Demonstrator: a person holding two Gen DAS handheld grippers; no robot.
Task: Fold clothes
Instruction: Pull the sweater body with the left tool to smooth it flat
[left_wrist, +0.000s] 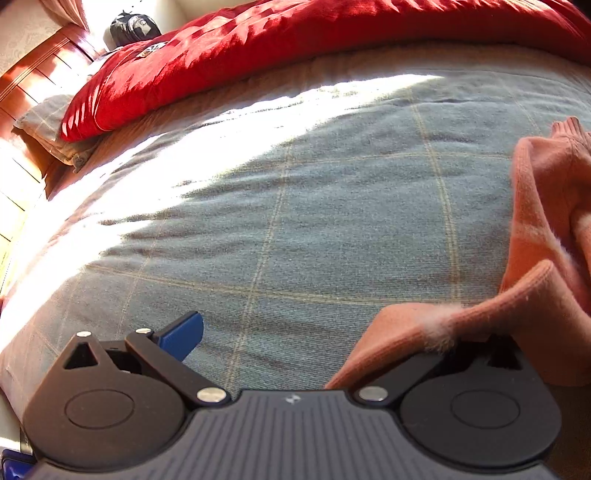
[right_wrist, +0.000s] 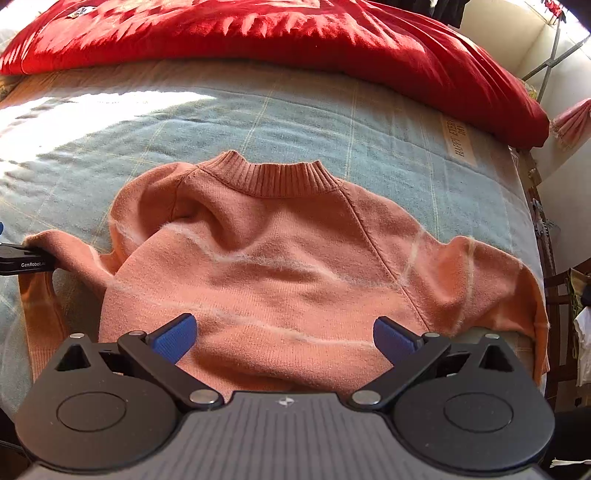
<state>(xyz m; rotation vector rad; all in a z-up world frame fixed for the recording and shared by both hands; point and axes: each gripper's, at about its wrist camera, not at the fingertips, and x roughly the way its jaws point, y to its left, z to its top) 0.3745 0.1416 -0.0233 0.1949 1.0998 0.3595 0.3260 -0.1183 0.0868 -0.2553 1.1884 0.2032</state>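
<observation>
A salmon-pink knit sweater (right_wrist: 280, 266) lies spread on the grey-blue checked bedspread (right_wrist: 258, 122), collar away from me, sleeves out to both sides. My right gripper (right_wrist: 284, 338) hovers over the sweater's lower body, jaws wide open and empty. My left gripper (left_wrist: 317, 334) is open at the sweater's left sleeve (left_wrist: 417, 332); the sleeve cuff drapes over its right finger and hides that fingertip, while the blue left fingertip (left_wrist: 183, 334) shows over the bedspread. The left gripper's body (right_wrist: 22, 258) shows at the left edge of the right wrist view, against the sleeve end.
A red quilt (right_wrist: 295, 40) lies across the far side of the bed, also in the left wrist view (left_wrist: 258, 48). A grey pillow (left_wrist: 48, 125) and wooden headboard (left_wrist: 33, 85) are at far left. A dark bag (left_wrist: 135, 27) sits beyond. Furniture stands right of the bed (right_wrist: 576, 295).
</observation>
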